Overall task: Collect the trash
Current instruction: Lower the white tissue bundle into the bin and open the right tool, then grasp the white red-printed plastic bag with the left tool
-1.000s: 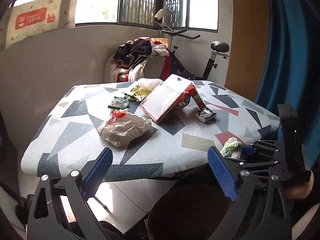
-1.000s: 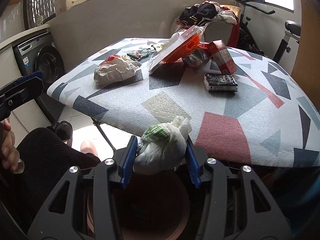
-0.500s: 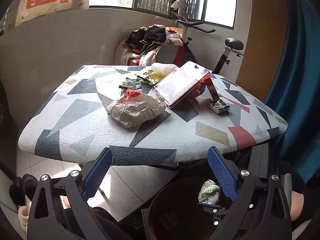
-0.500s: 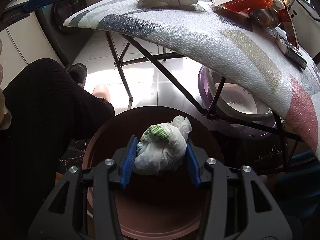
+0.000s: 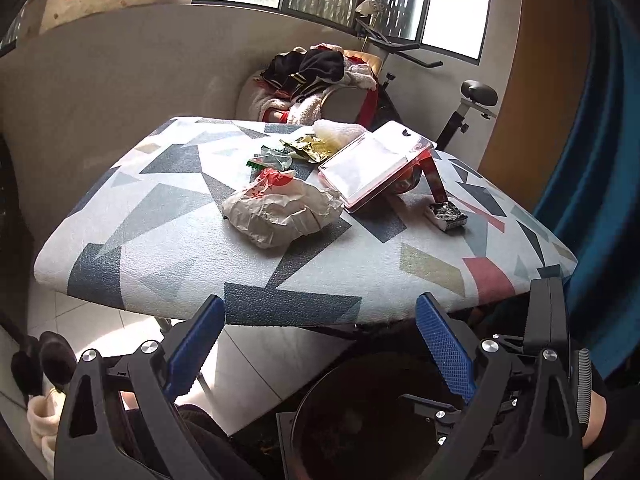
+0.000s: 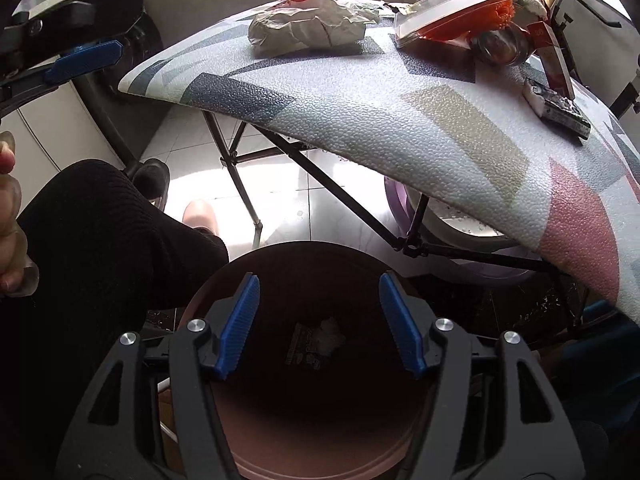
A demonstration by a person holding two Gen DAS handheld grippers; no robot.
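My right gripper (image 6: 320, 316) is open and empty, held over a dark brown bin (image 6: 320, 452) below the table edge. A white wad (image 6: 328, 334) and a dark wrapper lie at the bin's bottom. My left gripper (image 5: 316, 340) is open and empty in front of the patterned table (image 5: 168, 236); the bin (image 5: 360, 420) shows below it. On the table lie a crumpled paper bag (image 5: 276, 208), a clear plastic box (image 5: 372, 164), green wrappers (image 5: 272, 158), a yellow wrapper (image 5: 312, 146) and a small packet (image 5: 448, 216).
A red carton strip (image 5: 436, 176) leans by the clear box. A chair piled with clothes (image 5: 316, 68) and an exercise bike (image 5: 472, 96) stand behind the table. A purple basin (image 6: 448, 228) and the table's metal legs (image 6: 244, 184) are underneath. My knee (image 6: 100, 232) is at left.
My right gripper went down from the table edge to over the bin, opened, and the white plastic wad dropped into the bin. My left gripper stayed open, shifting slightly.
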